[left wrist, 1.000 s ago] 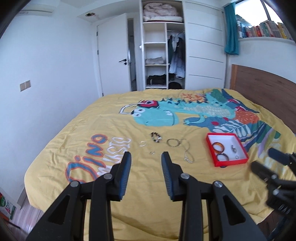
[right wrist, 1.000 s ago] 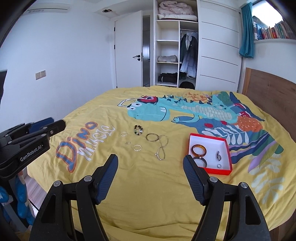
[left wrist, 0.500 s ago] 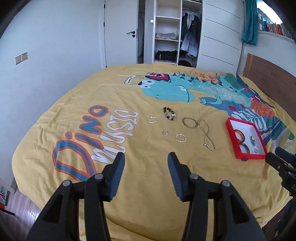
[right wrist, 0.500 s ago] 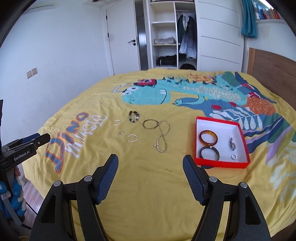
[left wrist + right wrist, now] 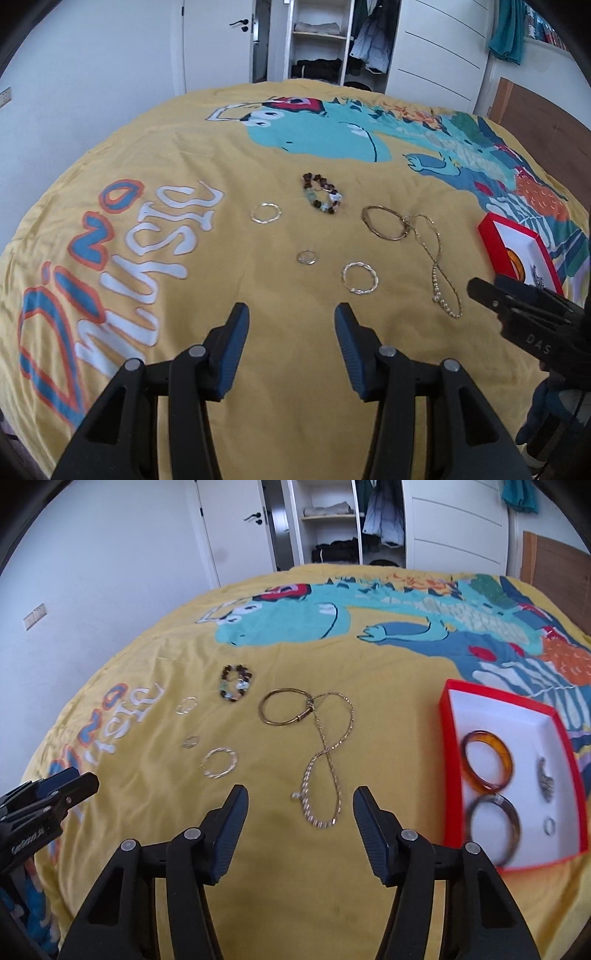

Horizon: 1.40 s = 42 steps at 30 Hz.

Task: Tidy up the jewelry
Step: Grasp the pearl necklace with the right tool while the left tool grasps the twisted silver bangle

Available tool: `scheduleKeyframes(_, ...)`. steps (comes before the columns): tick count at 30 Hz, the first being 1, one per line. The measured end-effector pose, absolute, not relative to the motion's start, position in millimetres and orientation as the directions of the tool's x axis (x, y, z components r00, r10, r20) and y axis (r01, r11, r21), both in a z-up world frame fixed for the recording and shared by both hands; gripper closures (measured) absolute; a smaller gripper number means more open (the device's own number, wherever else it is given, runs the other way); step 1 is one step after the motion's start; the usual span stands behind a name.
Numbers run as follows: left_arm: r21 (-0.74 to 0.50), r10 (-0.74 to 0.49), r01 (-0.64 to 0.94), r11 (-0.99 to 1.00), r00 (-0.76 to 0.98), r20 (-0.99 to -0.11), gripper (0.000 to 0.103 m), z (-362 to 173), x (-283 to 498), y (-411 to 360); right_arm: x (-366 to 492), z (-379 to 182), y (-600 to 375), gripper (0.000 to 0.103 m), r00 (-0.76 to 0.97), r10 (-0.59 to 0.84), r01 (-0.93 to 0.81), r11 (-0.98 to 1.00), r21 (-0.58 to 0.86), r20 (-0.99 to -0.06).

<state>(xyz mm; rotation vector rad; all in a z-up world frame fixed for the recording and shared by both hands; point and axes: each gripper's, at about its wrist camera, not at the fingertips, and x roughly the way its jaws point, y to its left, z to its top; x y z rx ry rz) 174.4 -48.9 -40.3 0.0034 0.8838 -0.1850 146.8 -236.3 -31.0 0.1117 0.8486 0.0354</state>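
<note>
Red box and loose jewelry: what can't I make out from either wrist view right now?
- Red box, left view: near half hidden behind the right gripper, whose jaws are closing on nothing.
- Box contents, right view: dark bangle motion-blurred, its near edge hidden behind a finger.
- Small ring on the bedspread: too small to tell its design.
- Left gripper: open, empty.

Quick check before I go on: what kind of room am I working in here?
A bedroom, almost certainly. The jewelry lies on a bed with a yellow dinosaur-print duvet, a wooden headboard stands at its far right, and an open wardrobe with hanging clothes and folded bedding faces you.
</note>
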Motion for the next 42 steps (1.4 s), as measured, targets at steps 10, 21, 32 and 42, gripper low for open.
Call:
scheduleKeyframes(10, -0.100, -0.252, 0.297, 0.949, 0.533, -0.808, 0.057, -78, 227, -95, 217, -89, -254, 0.047, 0.574, 0.110, 0.040, 0.986, 0.162, -0.812)
scheduleKeyframes(21, -0.107, -0.231, 0.273, 0.956, 0.480, -0.846, 0.057, -98, 248, -96, 234, -97, -256, 0.050, 0.542, 0.111, 0.034, 0.988, 0.154, -0.833)
scheduleKeyframes(32, -0.026, -0.160, 0.282, 0.959, 0.464, -0.871, 0.092, -110, 252, -110, 241, -105, -245, 0.065, 0.531, 0.088, 0.016, 0.993, 0.114, -0.843)
scheduleKeyframes(42, -0.083, -0.206, 0.280, 0.956, 0.443, -0.873, 0.099, -82, 250, -100, 231, -87, -253, 0.100, 0.497, 0.158, 0.024, 0.980, 0.196, -0.853)
